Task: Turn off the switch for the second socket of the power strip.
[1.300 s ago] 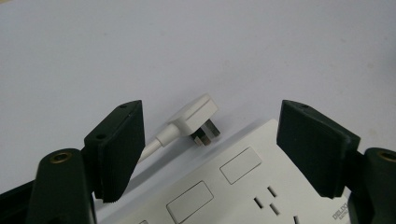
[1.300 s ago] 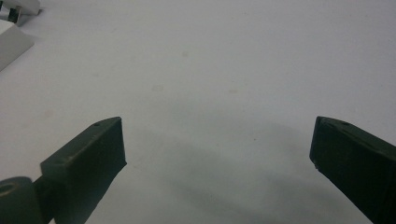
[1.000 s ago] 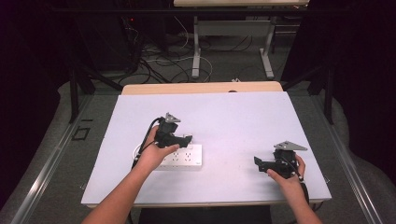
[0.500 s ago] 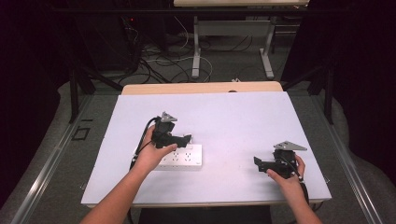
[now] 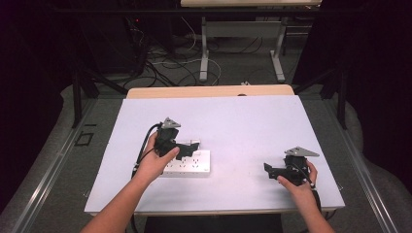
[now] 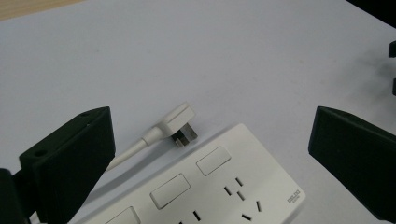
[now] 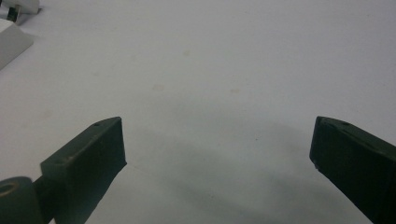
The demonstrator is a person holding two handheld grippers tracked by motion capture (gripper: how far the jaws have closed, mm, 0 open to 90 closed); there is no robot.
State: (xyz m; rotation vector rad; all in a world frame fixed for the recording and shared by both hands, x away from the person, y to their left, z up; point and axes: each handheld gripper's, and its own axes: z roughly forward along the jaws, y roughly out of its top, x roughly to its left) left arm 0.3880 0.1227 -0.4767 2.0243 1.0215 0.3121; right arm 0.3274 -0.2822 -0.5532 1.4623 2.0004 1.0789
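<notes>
A white power strip point(image 5: 188, 165) lies flat on the white table point(image 5: 233, 121), left of centre. Its white plug point(image 6: 179, 121) rests on the table just beyond the strip, with the cable point(image 6: 130, 151) trailing away from it. My left gripper point(image 5: 190, 148) hovers over the strip's far edge. In the left gripper view its jaws point(image 6: 212, 137) stand wide apart; they have just been opening, and nothing is pressed between them. The strip point(image 6: 219, 186) and plug lie below and ahead of them. My right gripper point(image 5: 268, 170) rests low at the right, open point(image 7: 217, 149) over bare table.
The table's wooden far edge point(image 5: 209, 91) borders a dark floor with cables and table legs point(image 5: 204, 53). In the right gripper view a corner of the power strip point(image 7: 11, 42) shows far off at the upper left. White table surface lies between the two hands.
The left gripper has edged slightly to the left over the power strip. The right gripper has kept still.
</notes>
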